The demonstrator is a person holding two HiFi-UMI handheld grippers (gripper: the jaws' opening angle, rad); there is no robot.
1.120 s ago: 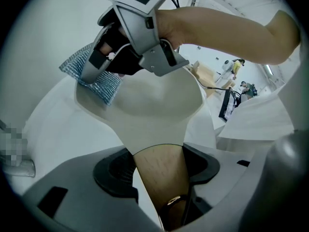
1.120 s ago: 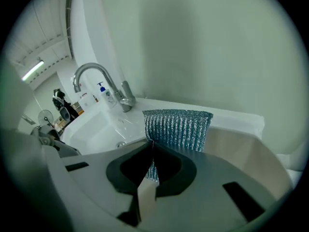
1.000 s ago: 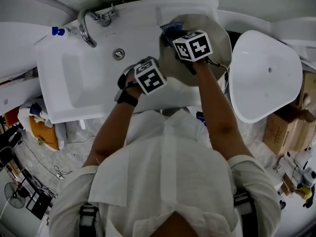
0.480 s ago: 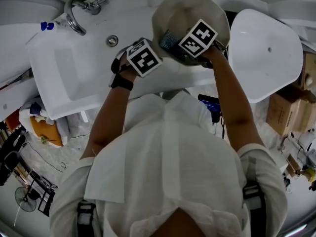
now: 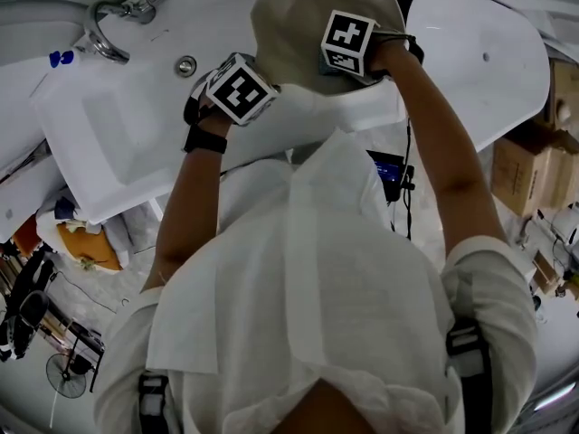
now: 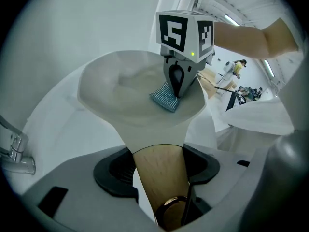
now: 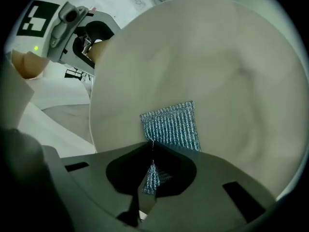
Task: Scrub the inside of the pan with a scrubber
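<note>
- Left gripper view: left claw (image 6: 161,164) is clamped on the pale wooden handle (image 6: 161,185) of the round beige pan (image 6: 128,98). The handle fills the gap between both jaws, and a metal ring shows at its near end.
- Same view shows the right claw (image 6: 176,88) from the front, with its marker cube on top and its tips pointing down into the pan bowl. The blue-grey woven mesh scrubber (image 6: 165,99) sits under the tips, touching the pan's inner face on the side toward the right claw.
- Right gripper view is the only one showing the pinch itself. The jaws are closed together on a gathered corner of the scrubber, and the rest of the pad fans out flat against the pan floor.
- Pan interior fills most of that frame. What it contains is the scrubber pad, near the rim closest to the camera.
- That view also catches the left claw at upper left, outside the pan rim.
- Head view hides both sets of jaws under the marker cubes, and the scrubber can't be seen there.
- Head view does give the layout:
  - The pan is over the right end of the white rectangular sink (image 5: 127,138).
  - A chrome tap (image 5: 101,27) and a round drain (image 5: 186,64) lie to the pan's left.
  - A second white oval basin (image 5: 479,61) is just right of the pan.
  - The left cube is at the pan's lower-left rim and the right cube is over the bowl.
</note>
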